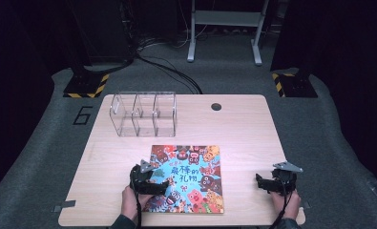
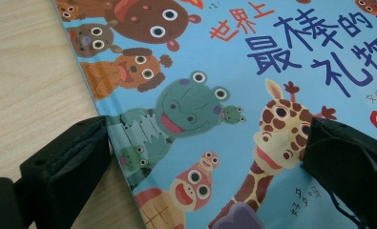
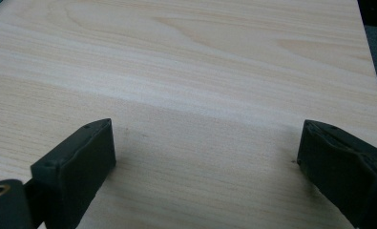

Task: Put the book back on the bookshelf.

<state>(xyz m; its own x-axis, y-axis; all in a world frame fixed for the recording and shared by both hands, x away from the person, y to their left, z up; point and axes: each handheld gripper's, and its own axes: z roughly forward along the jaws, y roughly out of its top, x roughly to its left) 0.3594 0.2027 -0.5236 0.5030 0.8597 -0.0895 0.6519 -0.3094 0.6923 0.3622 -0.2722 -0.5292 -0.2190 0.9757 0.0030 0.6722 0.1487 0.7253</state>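
In the high view, a picture book lay flat on the light wooden tabletop, in the lower middle of the frame, its colourful cover of cartoon animals facing up. The left hand-held gripper sat over the book's lower left part, held by the person's left hand coming in from the bottom edge, with its jaws pointing toward the right of the frame. The right hand-held gripper was at the lower right of the frame, well apart from the book, above bare wood, with the right hand behind it. A clear plastic organizer with several compartments stood in the upper left part of the tabletop, beyond the book and apart from it. A small round hole showed near the tabletop's far edge.

In the left gripper view, the left hand-held gripper was released, its two black jaws spread wide at the lower corners of the frame. The book's blue cover filled the space between them, showing a green frog, a giraffe and blue Chinese characters at the upper right. The left jaw sat right at the book's edge, where cover met wood; the right jaw lay over the cover. Whether either jaw touched the book could not be told.

In the right gripper view, the right hand-held gripper was likewise released, jaws wide apart at the lower corners, with plain tabletop between and beyond them.
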